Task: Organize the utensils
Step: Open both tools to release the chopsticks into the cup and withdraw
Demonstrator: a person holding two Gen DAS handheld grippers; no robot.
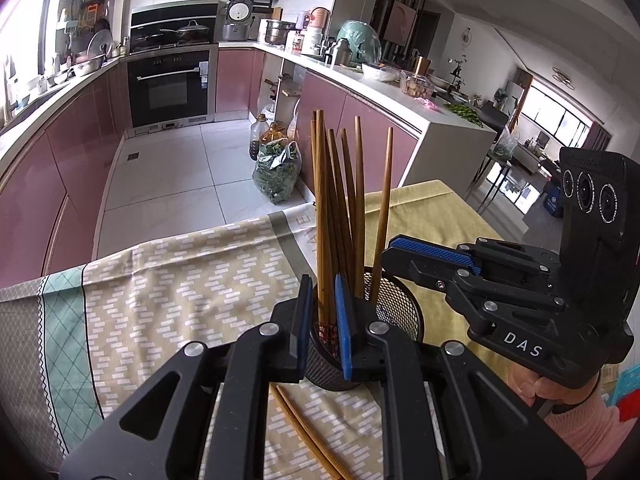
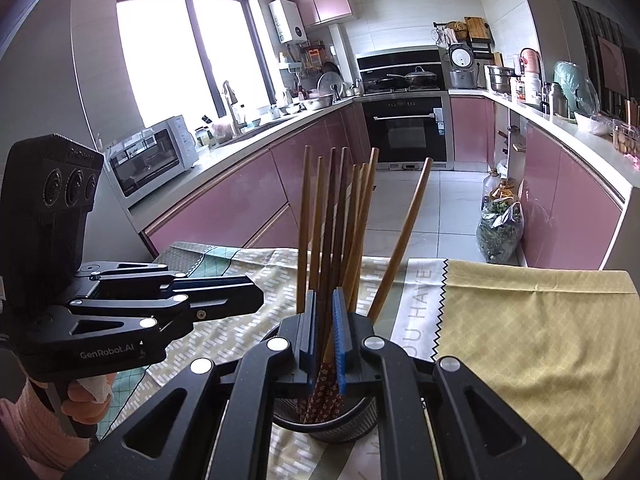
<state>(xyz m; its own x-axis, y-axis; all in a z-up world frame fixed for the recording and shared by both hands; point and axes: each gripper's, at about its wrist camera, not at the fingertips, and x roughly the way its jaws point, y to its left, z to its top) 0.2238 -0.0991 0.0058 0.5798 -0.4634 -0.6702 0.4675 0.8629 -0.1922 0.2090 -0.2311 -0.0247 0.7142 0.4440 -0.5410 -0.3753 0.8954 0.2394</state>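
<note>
Plainly, "DAS" on right gripper [image 1: 390, 248], "GenRobot.AI" on left gripper [image 2: 256, 298]

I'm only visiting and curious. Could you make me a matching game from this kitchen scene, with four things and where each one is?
Things:
1. black mesh holder
2. loose chopsticks
3. bag of greens
4. white countertop oven

Places:
A. on the kitchen counter
B. standing on the tablecloth, with upright chopsticks inside
C. on the tiled floor
D. lying flat on the tablecloth

Pairs: 1-B, 2-D, 3-C, 4-A
</note>
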